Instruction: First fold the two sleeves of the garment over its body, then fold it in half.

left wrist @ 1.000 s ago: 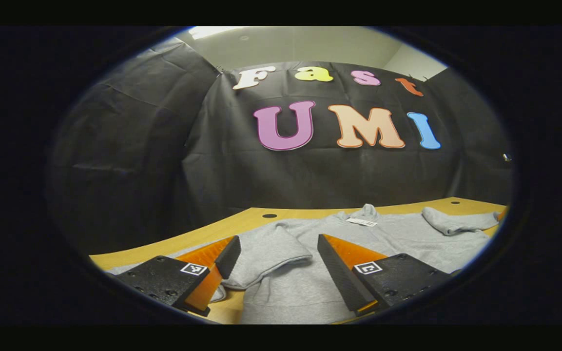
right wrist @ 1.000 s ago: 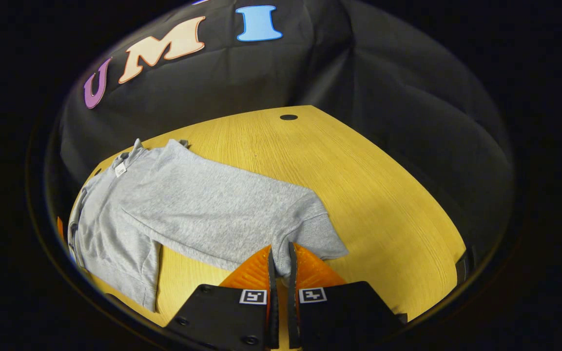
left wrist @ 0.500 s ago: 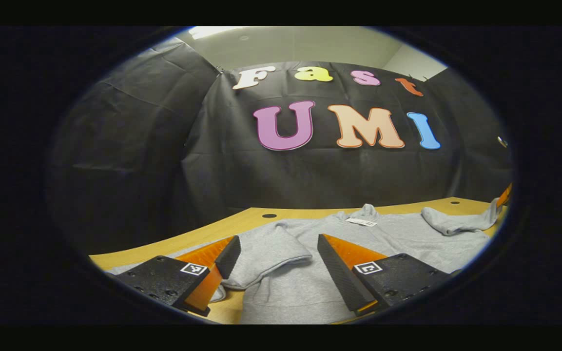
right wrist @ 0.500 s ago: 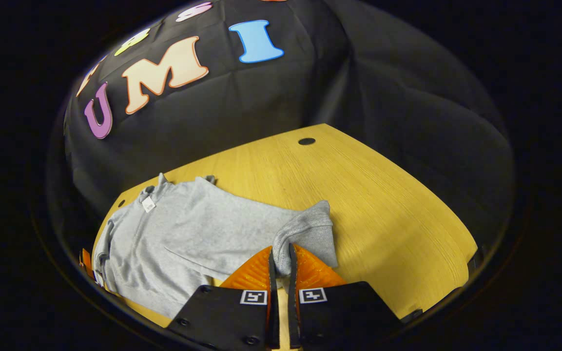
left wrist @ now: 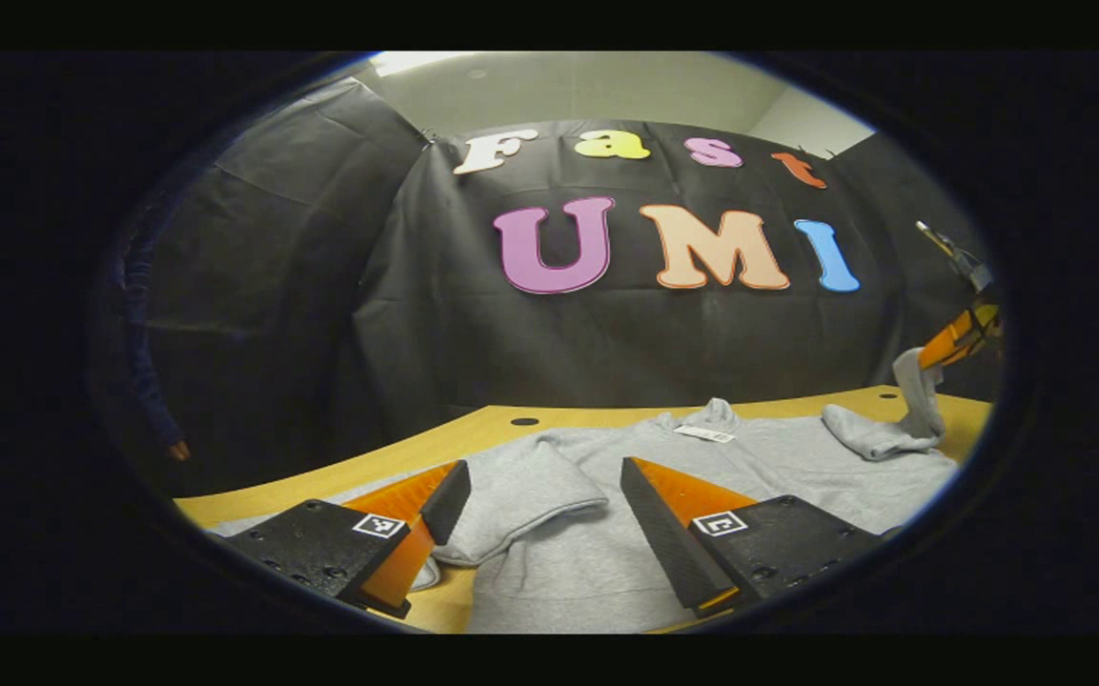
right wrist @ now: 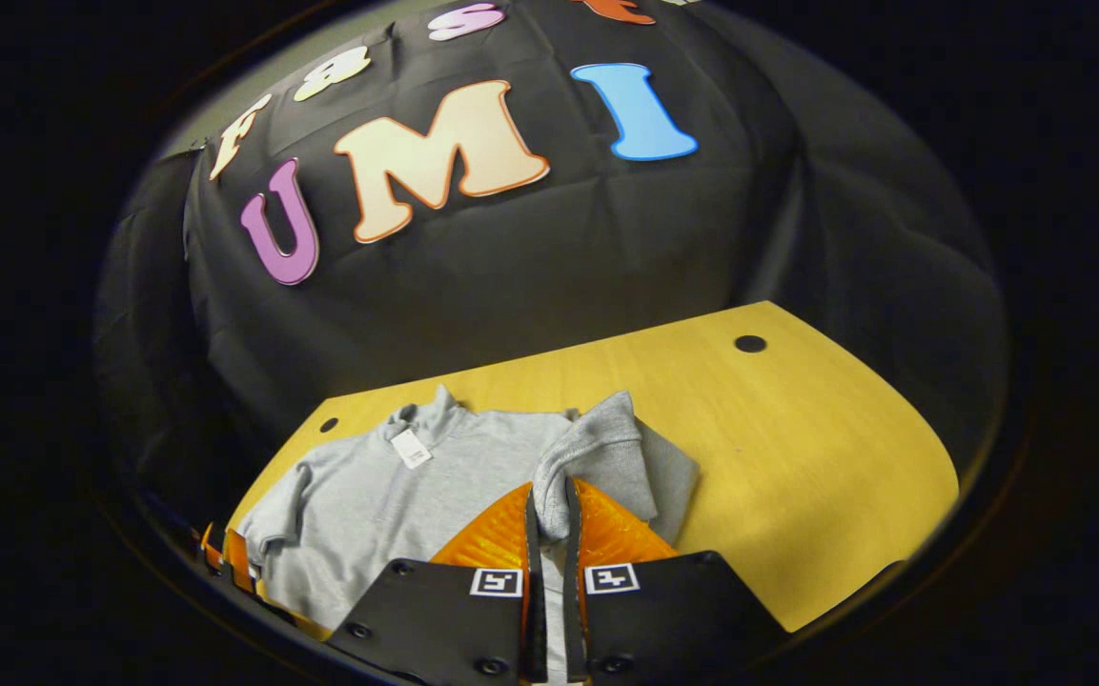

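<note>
In the left gripper view the left claw [left wrist: 541,519] stands with its fingers well apart, low over the near part of the grey garment [left wrist: 606,476], holding nothing; between them lies the garment's left sleeve [left wrist: 525,495], already folded in over the body, its cuff end just off the left finger. That view also takes in the right claw [left wrist: 957,338] far off at the right rim, raised above the table [left wrist: 396,453] with the right sleeve [left wrist: 916,400] hanging from it in a steep strip down to a bunched fold on the shoulder; its fingers there are too small to judge. The right gripper view gives the close look: the right claw [right wrist: 546,510] is clamped together on the sleeve's cuff end, cloth showing in the narrow slit between the fingers, the sleeve [right wrist: 597,453] humped up and doubled toward the body. From here the whole garment [right wrist: 377,495] shows lying flat on the near left part of the table [right wrist: 797,457], collar and white tag [right wrist: 408,448] toward the far edge, and what seems to be the left claw [right wrist: 225,553] peeks at the garment's near left corner. The garment's left side runs close to the table's left edge, while to the right of the lifted sleeve a broad stretch of bare wood reaches to the right and far edges, with a small round hole [right wrist: 750,343] near the far right corner
</note>
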{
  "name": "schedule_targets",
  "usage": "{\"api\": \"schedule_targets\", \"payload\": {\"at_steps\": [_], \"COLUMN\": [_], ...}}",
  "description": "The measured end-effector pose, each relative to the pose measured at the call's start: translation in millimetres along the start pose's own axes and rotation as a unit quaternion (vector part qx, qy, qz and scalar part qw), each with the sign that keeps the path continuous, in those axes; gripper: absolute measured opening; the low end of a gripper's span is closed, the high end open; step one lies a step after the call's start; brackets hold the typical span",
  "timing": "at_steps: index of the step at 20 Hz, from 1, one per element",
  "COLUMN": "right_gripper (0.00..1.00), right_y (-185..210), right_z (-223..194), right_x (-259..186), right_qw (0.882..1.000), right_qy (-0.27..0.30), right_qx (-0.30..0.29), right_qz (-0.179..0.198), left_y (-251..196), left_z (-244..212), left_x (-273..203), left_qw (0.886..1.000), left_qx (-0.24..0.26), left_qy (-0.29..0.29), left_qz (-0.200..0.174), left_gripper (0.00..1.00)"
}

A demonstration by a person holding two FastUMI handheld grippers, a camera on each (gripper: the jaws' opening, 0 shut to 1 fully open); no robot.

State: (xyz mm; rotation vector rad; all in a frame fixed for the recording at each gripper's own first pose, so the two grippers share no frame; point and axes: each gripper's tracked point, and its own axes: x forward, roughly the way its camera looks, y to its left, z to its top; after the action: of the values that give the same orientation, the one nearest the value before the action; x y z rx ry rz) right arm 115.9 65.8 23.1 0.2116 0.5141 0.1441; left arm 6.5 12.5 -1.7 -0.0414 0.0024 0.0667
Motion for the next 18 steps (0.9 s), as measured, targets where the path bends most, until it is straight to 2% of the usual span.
{"api": "schedule_targets", "payload": {"at_steps": [4,9,14,18], "right_gripper": [0.09,0.09,0.09,0.09], "right_y": [64,131,198,262], "right_z": [7,11,18,1], "right_x": [25,45,68,83], "right_qw": [0.999,0.997,0.993,0.986], "right_qy": [-0.004,-0.011,-0.02,-0.002], "right_qx": [-0.008,-0.014,0.017,0.028], "right_qz": [0.043,0.077,0.117,0.165], "left_y": [1,1,1,1], "left_z": [1,1,0,0], "left_x": [0,0,-1,-1], "left_qw": [1.0,1.0,1.0,1.0], "left_qx": [0.0,0.0,0.0,0.0], "left_qy": [0.0,0.0,0.0,0.0], "left_qz": [0.001,0.003,0.004,0.004], "left_gripper": [0.94,0.93,0.93,0.93]}}
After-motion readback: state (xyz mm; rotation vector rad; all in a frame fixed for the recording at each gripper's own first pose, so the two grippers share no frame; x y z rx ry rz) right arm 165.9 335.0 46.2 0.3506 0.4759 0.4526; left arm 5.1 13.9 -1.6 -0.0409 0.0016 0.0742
